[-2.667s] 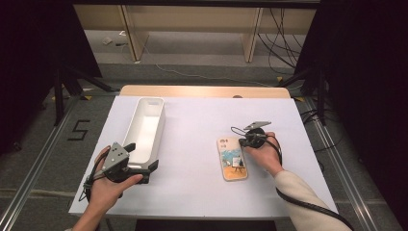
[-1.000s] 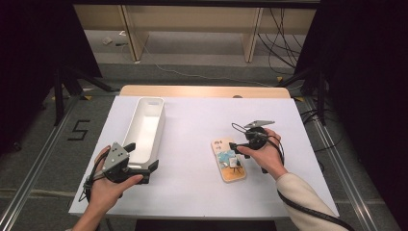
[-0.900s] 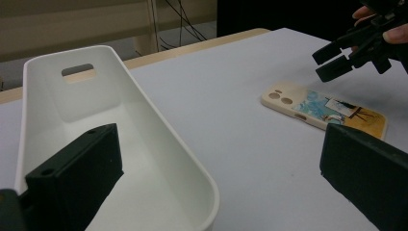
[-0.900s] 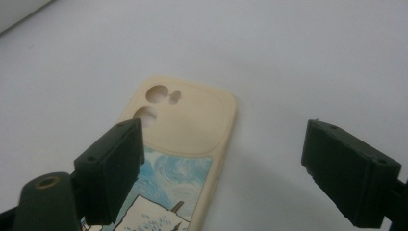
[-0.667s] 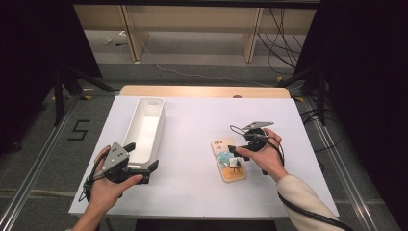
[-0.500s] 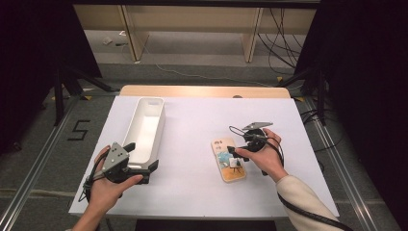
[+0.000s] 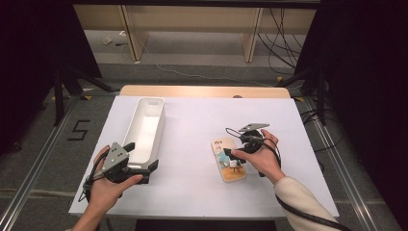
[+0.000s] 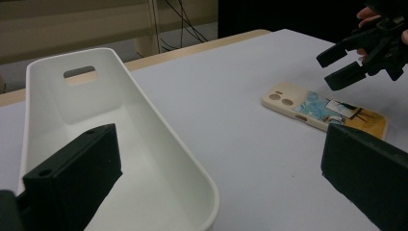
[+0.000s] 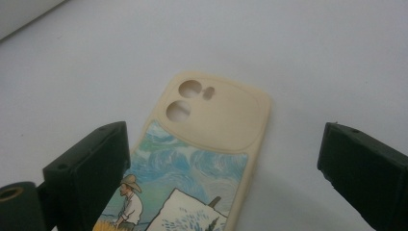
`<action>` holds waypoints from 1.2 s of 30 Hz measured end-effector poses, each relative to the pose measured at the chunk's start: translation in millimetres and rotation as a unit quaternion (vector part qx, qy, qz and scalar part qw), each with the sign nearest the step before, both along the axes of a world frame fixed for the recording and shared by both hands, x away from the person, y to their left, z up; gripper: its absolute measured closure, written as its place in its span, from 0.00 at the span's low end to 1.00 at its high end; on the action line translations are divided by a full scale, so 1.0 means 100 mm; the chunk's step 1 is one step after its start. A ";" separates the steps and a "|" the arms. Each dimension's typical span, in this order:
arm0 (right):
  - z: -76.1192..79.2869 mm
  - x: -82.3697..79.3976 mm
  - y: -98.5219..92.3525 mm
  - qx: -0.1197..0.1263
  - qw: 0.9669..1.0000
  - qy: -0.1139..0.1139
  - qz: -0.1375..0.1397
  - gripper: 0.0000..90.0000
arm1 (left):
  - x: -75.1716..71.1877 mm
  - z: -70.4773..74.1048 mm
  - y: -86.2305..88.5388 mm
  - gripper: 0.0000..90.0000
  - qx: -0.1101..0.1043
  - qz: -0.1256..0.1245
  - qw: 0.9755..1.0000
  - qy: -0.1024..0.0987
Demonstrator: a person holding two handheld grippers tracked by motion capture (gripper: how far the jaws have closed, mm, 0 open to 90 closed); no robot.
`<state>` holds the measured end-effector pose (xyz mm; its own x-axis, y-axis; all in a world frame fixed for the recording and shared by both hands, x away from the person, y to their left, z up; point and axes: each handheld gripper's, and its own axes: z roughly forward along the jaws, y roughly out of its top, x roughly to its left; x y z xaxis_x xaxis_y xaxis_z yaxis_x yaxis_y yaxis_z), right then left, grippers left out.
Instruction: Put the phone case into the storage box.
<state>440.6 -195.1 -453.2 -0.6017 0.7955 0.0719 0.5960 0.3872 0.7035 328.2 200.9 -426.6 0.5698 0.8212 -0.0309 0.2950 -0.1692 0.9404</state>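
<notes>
Our right gripper [image 9: 226,178] has its fingers [image 9: 86,168] spread wide, one on each side of the phone case [image 9: 211,159], and neither pad touches it; the jaws have just been opening, with the case lying loose between them. It sits low in the right gripper view, camera holes pointing toward the top of the frame, painted side up. In the high view we see the same case [image 7: 229,159] flat on the table [image 7: 192,120] right of centre, with our right gripper [image 7: 230,155] poised over its middle. We judge the spread is set to take the case by its long edges.

Our left gripper [image 8: 216,178] is also let go wide, holding nothing: one finger [image 8: 77,178] hangs over the near end of the white bin [image 8: 125,144], the other stands over bare table at the lower right of the frame. In the high view it [image 7: 144,166] rests at the bin's [image 7: 146,125] near end, lower left, probably to steady the bin as the place for the case.

We count two grippers, one phone case, one bin, one table. The bin looks empty.
</notes>
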 end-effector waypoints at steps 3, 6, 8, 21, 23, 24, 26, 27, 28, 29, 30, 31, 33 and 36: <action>0.00 -0.01 0.03 -0.002 1.000 0.002 0.002 0.05 | 0.00 0.00 0.00 0.00 -0.001 0.000 1.000 0.000; -0.02 -0.01 0.06 -0.005 1.000 0.005 0.009 0.04 | 0.00 0.00 0.00 0.00 -0.001 0.000 1.000 0.001; -0.02 0.00 0.08 -0.006 1.000 0.005 0.012 0.03 | 0.00 0.00 0.00 0.00 -0.002 0.000 1.000 0.001; -0.05 0.01 0.20 -0.012 1.000 0.008 0.009 0.03 | 0.00 0.00 -0.01 0.00 -0.001 -0.001 1.000 0.000; -0.06 0.01 0.22 -0.016 1.000 0.011 0.007 0.03 | 0.00 0.00 0.00 0.00 -0.001 0.000 1.000 0.000; -0.07 0.01 0.25 -0.017 1.000 0.013 0.006 0.03 | 0.00 0.00 0.00 0.00 -0.001 0.000 1.000 0.000; -0.07 0.01 0.26 -0.016 1.000 0.013 0.005 0.03 | 0.00 0.00 0.00 0.00 -0.001 -0.001 1.000 0.000; -0.08 0.02 0.28 -0.018 1.000 0.014 0.003 0.03 | 0.01 0.00 0.00 0.00 -0.001 -0.001 1.000 0.000; -0.08 0.01 0.29 -0.018 1.000 0.016 0.004 0.03 | 0.01 0.00 0.00 0.00 -0.001 -0.001 1.000 0.000; -0.09 0.01 0.30 -0.020 1.000 0.017 0.004 0.03 | 0.01 0.00 0.00 0.00 -0.001 -0.001 1.000 0.000; -0.09 0.01 0.30 -0.022 1.000 0.018 0.004 0.03 | 0.00 0.00 -0.01 0.00 -0.001 -0.001 1.000 0.000; -0.09 0.01 0.30 -0.022 1.000 0.018 0.004 0.03 | 0.00 0.00 0.00 0.00 -0.001 -0.001 1.000 0.000; -0.10 -0.01 0.30 -0.024 0.999 0.021 0.001 0.02 | 0.00 0.00 0.00 0.00 -0.001 0.000 1.000 0.000; -0.10 -0.05 0.29 -0.030 0.999 0.028 -0.008 0.03 | 0.00 0.00 -0.01 0.00 -0.003 0.000 1.000 0.000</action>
